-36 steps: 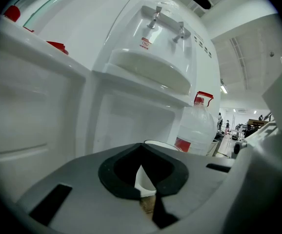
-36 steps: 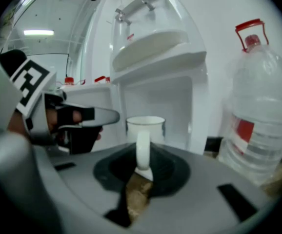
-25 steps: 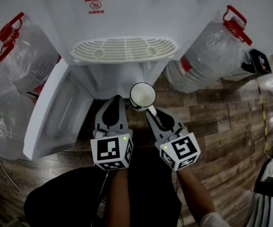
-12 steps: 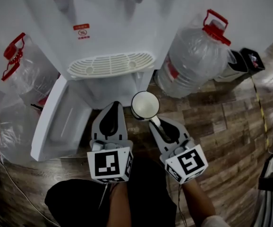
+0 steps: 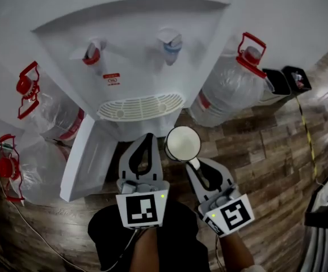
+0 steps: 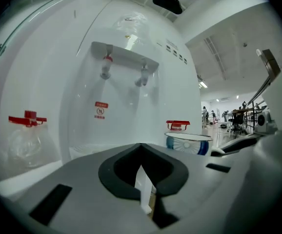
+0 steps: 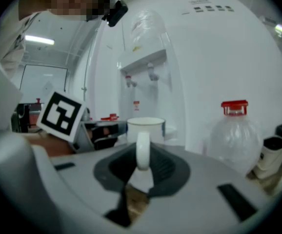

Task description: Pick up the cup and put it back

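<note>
1. Pick-up judged done: white, blue-banded cup (image 5: 182, 143) carried upright, mouth up, in the air and clear of the wooden floor (image 5: 255, 146).
2. Clamped by its handle (image 7: 142, 150) in the right gripper (image 5: 194, 164), jaws drawn nearly together with the pads pressing the thin loop from both sides.
3. Positioned just in front of the water dispenser (image 5: 135, 55), a little to the right of the drip tray (image 5: 140, 106) and not touching either.
4. Nothing in the left gripper (image 5: 148, 137): jaws closed on each other, hovering just beside the cup without contact.
5. Seemingly empty inside the cup, as far as the head view shows.
6. Left to do, by judgement: the whole putting-back half.
7. Impossible to tell the exact resting spot from these views. Possibly the drip tray below the red tap (image 5: 92, 52) and blue tap (image 5: 171, 41), possibly the lower compartment behind the open door (image 5: 87, 157).
8. Called for next, probably: bringing the cup level over the chosen spot, lowering until the base rests flat, then easing the right jaws off the handle.
</note>
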{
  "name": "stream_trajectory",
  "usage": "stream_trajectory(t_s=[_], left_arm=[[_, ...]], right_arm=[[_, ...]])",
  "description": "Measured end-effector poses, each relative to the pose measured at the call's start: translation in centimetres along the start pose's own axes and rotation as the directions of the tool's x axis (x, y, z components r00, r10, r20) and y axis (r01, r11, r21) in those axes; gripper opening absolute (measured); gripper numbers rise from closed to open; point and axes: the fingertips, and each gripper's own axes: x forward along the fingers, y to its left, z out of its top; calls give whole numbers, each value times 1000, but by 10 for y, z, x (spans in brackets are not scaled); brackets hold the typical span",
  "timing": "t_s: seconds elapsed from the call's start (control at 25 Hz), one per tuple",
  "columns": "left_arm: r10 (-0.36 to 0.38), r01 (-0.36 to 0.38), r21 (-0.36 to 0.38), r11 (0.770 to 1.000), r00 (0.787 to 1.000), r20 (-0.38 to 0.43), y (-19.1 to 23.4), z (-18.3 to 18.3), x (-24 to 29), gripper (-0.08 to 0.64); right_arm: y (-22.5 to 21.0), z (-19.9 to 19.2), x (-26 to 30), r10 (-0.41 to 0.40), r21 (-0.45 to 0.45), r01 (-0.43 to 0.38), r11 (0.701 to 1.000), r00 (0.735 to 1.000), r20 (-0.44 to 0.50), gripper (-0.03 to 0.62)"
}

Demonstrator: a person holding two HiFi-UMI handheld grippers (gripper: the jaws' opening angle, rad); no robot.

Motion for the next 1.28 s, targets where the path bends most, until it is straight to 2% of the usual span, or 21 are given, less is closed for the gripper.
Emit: stream_trajectory(t_s=[0.16, 0.44, 0.88, 1.08, 1.28], left_arm=[[-1, 1, -5, 1000, 999, -40, 4, 45, -16, 6], [-25, 24, -14, 1000, 993, -112, -2, 139, -49, 6], [-58, 48, -74, 996, 987, -153, -19, 346, -104, 6], [-102, 91, -83, 992, 986, -133, -18, 416, -113, 6], [-165, 160, -54, 986, 980, -110, -20, 465, -134, 6]], right_arm=[[14, 45, -21, 5, -3, -5, 1000, 1000, -19, 74], [47, 165, -54, 32, -3, -32, 999, 999, -21, 74], [94, 366, -117, 64, 9, -64, 998, 997, -48, 74], [104, 430, -136, 55, 32, -53, 998, 997, -63, 74], [119, 469, -150, 41, 47, -37, 998, 995, -91, 74]])
